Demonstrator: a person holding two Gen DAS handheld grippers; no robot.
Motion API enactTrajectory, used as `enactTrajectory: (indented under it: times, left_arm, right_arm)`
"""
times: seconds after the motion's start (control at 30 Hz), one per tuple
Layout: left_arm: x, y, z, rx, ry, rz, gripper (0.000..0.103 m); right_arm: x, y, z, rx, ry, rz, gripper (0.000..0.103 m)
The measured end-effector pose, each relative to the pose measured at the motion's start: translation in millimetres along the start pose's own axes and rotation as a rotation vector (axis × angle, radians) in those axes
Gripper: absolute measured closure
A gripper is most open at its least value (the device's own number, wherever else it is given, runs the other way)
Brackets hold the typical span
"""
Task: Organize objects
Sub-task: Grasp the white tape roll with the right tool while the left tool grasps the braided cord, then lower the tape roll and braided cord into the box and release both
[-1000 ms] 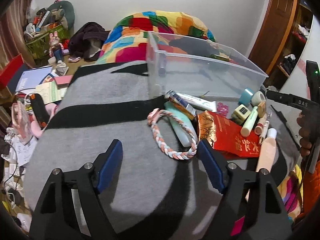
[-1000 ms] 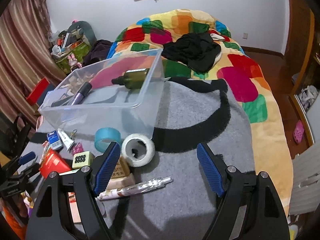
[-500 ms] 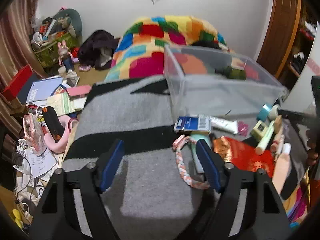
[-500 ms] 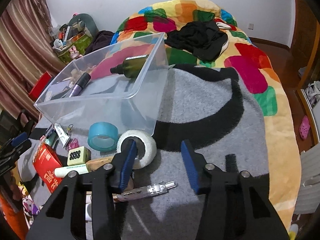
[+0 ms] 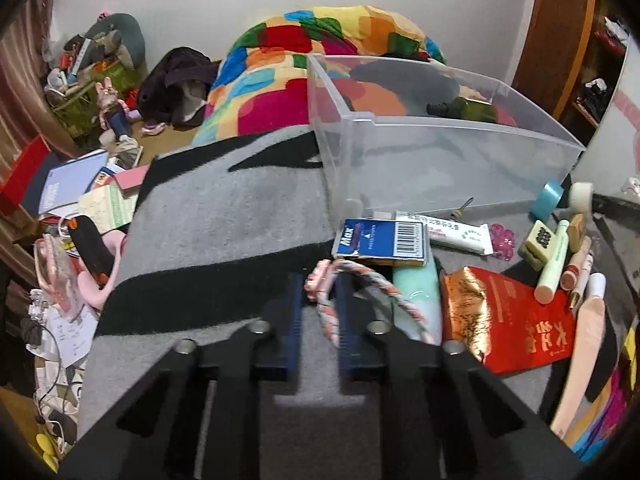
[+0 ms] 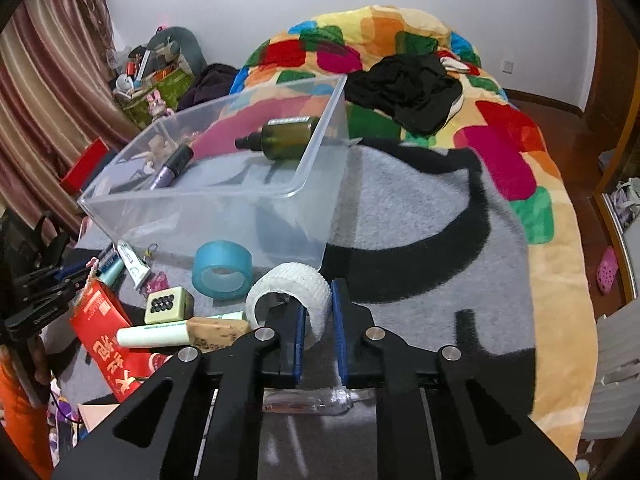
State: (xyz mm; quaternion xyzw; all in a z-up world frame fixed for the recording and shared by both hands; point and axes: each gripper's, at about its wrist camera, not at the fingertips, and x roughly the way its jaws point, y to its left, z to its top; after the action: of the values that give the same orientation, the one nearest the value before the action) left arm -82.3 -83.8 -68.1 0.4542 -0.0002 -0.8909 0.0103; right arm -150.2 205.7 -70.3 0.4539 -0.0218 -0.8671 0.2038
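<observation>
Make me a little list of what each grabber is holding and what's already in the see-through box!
left gripper: jaws closed on the braided rope ring
right gripper: jaws closed on the wall of the white tape roll
clear bin: holds a green bottle and a purple tube, both lying down
beside the bin: blue tape roll, standing on its edge
surface: grey and black blanket
</observation>
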Motion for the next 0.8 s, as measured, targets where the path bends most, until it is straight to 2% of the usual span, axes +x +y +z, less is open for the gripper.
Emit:
enactTrajectory:
  times: [0.27,0.53,0.67,0.8]
  left_arm:
    - [-29.8,6.2,1.5,-0.032,-0.076,0.007,0.092]
    - [-65.1,1.4,30.5,-0.051,-0.204,-0.053,0.092]
    - [-70.2,-5.5,49.3,-0.051,-0.244,-0.079,0.092]
    - [-62.0,-8.8,67.9,-0.052,-0.244,-0.089,0.092]
  right_arm:
    - [-31.8,6.2,14.6,-0.012,-0.088,0.016,0.093]
    - [-46.0,30.9,38.0,-0.053,-0.155,0.048,0.093]
    - [-37.1,42.9,53.7,-0.069,-0.155,0.045,0.093]
    - [-15.2,52.7,70.3,-0.082,-0.113,0.025,0.093]
